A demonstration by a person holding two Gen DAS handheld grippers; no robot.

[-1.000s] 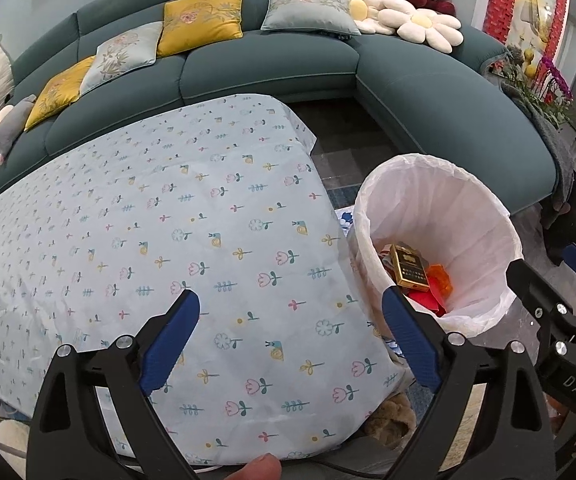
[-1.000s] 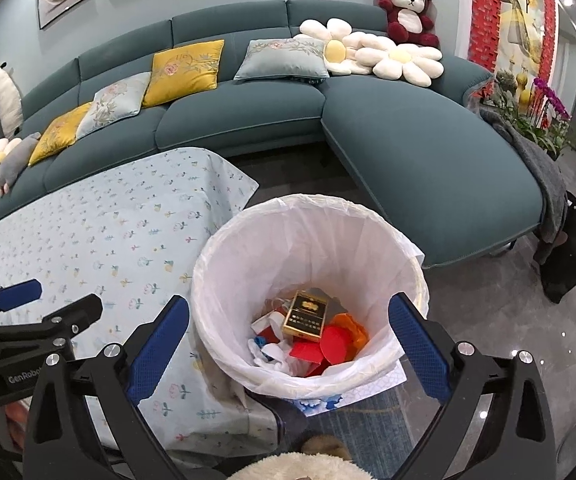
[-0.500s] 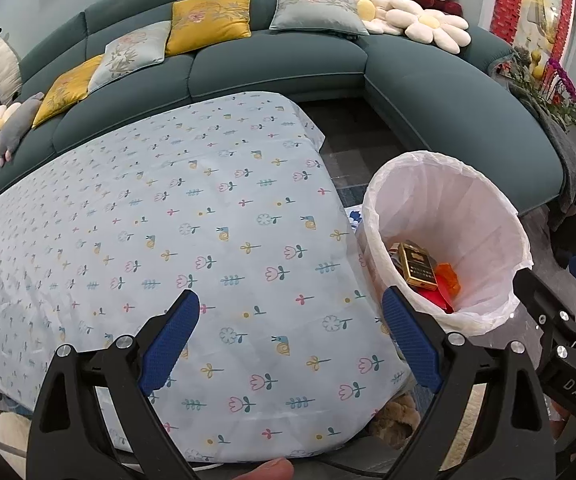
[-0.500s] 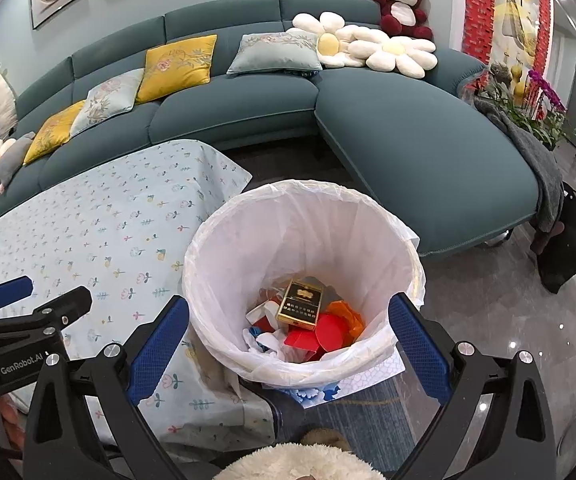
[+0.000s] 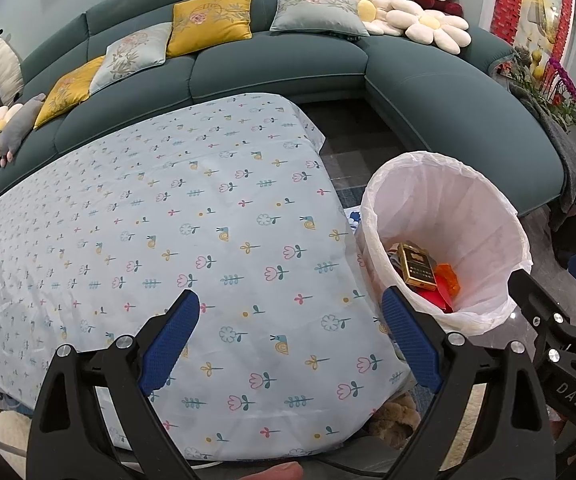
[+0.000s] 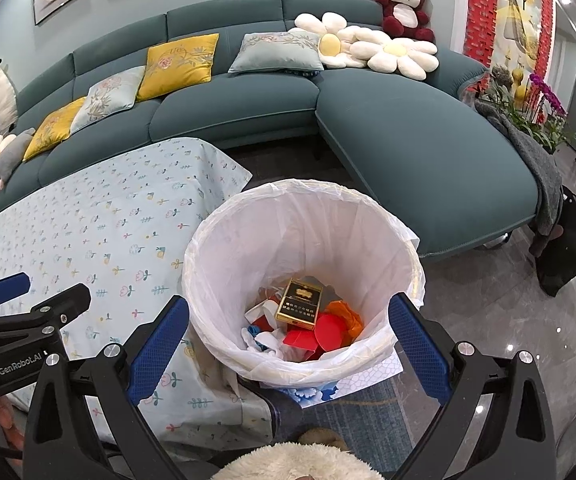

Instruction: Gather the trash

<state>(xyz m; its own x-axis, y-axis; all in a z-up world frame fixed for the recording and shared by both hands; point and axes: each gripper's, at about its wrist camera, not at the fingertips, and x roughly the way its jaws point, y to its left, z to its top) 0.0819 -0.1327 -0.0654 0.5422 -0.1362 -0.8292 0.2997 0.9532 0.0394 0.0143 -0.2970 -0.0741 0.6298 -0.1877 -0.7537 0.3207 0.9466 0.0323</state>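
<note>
The lined trash bin (image 6: 303, 276) is seen directly below the right gripper (image 6: 288, 340), off the table's (image 5: 160, 216) right edge. Both the right and the left gripper (image 5: 288, 340) are held wide and empty. No trash is seen on the floral tablecloth.

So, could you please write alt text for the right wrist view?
A white-lined trash bin holds a gold box and red and orange scraps, framed by the open, empty right gripper. A floral tablecloth lies left; a teal sofa curves behind.
</note>
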